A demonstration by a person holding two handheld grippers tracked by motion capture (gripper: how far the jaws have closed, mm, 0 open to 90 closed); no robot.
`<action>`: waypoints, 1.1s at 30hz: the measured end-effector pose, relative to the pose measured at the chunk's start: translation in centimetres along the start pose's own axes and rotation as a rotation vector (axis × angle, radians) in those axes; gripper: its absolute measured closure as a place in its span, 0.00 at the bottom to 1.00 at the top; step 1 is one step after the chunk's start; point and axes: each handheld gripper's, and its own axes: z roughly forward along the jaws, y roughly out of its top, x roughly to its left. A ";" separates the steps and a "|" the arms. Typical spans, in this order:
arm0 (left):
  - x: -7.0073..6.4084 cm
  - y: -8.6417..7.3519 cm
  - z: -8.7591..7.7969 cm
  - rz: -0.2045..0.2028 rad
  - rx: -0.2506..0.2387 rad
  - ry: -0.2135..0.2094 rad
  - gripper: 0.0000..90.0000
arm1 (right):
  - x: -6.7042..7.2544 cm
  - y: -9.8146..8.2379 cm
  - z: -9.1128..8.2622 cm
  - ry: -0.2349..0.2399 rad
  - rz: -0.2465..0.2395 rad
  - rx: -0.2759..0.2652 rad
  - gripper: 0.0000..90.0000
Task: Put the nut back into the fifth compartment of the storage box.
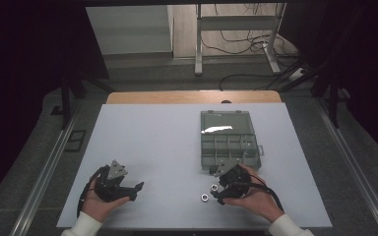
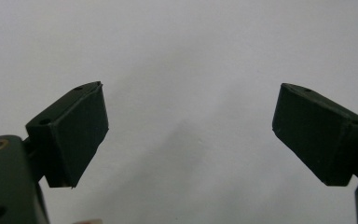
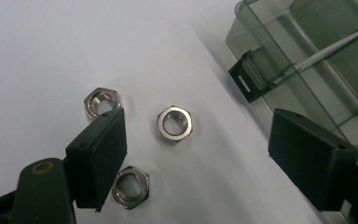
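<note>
Three steel hex nuts lie loose on the white table: one [image 3: 175,123] between my right gripper's jaws, one [image 3: 101,101] beyond the left pad, one [image 3: 130,186] partly under that pad. My right gripper [image 3: 200,154] is open and hangs just above them, its pads touching none. In the high view it [image 1: 220,191] sits at the near edge of the clear compartment box [image 1: 230,147], with two nuts [image 1: 204,197] beside it. My left gripper [image 1: 135,191] rests open at the front left, with bare table between its pads [image 2: 74,135].
The box's lid [image 1: 226,122] lies folded back flat behind its compartments, and its black latch [image 3: 247,79] juts toward the nuts. A white mat [image 1: 152,147] covers the table, with a wooden strip at the far edge. Metal rails run along both sides.
</note>
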 end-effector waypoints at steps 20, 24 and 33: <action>0.1 0.0 0.1 0.010 0.013 -0.007 0.12 | -0.4 1.0 2.3 0.070 -0.004 0.109 0.45; 0.1 0.0 0.1 0.010 0.014 -0.007 0.12 | -0.4 1.2 2.3 0.106 -0.006 0.117 0.61; -0.1 0.0 0.1 0.012 0.011 -0.007 0.12 | -0.3 1.7 2.2 0.124 -0.001 0.151 0.78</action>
